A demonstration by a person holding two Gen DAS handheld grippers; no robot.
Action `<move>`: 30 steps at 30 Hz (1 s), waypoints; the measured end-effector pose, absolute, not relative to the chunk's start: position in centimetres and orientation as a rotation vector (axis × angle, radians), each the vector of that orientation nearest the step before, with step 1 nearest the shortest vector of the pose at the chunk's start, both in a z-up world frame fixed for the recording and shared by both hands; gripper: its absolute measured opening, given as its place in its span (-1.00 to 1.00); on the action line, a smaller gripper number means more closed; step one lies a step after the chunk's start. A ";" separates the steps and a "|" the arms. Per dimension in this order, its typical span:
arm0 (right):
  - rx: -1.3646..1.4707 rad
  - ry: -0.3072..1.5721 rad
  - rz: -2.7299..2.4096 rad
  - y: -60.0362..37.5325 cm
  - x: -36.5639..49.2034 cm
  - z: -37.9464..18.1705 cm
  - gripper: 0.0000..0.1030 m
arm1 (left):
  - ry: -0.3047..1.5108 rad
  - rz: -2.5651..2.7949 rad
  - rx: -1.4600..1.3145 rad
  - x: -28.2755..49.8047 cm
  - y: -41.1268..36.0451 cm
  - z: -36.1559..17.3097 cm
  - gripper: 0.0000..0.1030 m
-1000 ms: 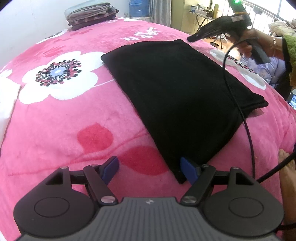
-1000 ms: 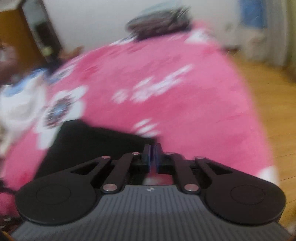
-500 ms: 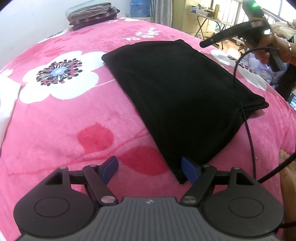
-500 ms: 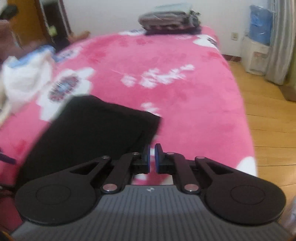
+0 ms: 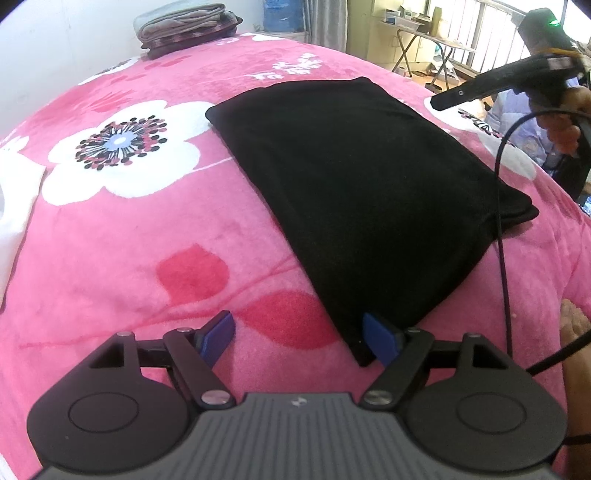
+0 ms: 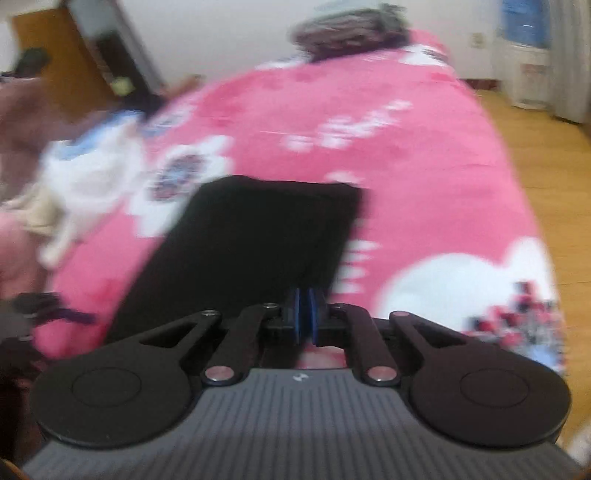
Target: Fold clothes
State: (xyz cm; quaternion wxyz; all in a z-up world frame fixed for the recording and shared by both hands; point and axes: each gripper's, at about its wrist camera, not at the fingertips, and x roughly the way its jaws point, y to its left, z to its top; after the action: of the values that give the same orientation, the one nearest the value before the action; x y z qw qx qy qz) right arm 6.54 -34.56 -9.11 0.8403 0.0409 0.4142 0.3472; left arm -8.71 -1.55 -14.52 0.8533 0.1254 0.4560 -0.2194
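On the pink bed (image 5: 122,266) we see the black garment (image 5: 354,192) lying as a flat rectangle: soft, limp, best pinched at corners; our left tongs (image 5: 299,338) gape beside its near corner, right tongs (image 6: 305,320) clenched, empty

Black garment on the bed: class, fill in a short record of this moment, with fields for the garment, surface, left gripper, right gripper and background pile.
garment: black garment, folded flat into a rectangle
surface: pink floral blanket
left gripper: left gripper open, at the garment's near corner
right gripper: right gripper shut, nothing visible between its pads, raised off the bed
background pile: folded clothes stack at the bed's far end
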 end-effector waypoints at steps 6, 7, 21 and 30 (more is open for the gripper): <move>-0.099 0.963 0.842 -32.4 2.4 -11.4 -0.94 | 0.967 -0.461 0.258 -8.6 -1.4 -14.4 0.54; -0.083 0.985 0.808 -33.6 2.2 -11.3 -0.94 | 0.966 -0.460 0.256 -8.6 -1.4 -14.3 0.54; -0.260 1.032 0.979 -30.0 -2.2 -11.6 -0.91 | 0.985 -0.461 0.266 -8.5 -1.1 -14.0 0.56; -0.380 1.165 1.137 -29.4 -3.7 -10.3 -0.89 | 0.990 -0.460 0.261 -8.4 -1.0 -14.1 0.61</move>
State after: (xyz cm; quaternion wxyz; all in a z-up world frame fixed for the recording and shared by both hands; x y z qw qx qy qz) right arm -3.72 -29.38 -10.26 0.6703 -0.1688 0.5172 0.5047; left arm -8.44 -1.00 -14.10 0.8466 0.1238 0.4695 -0.2180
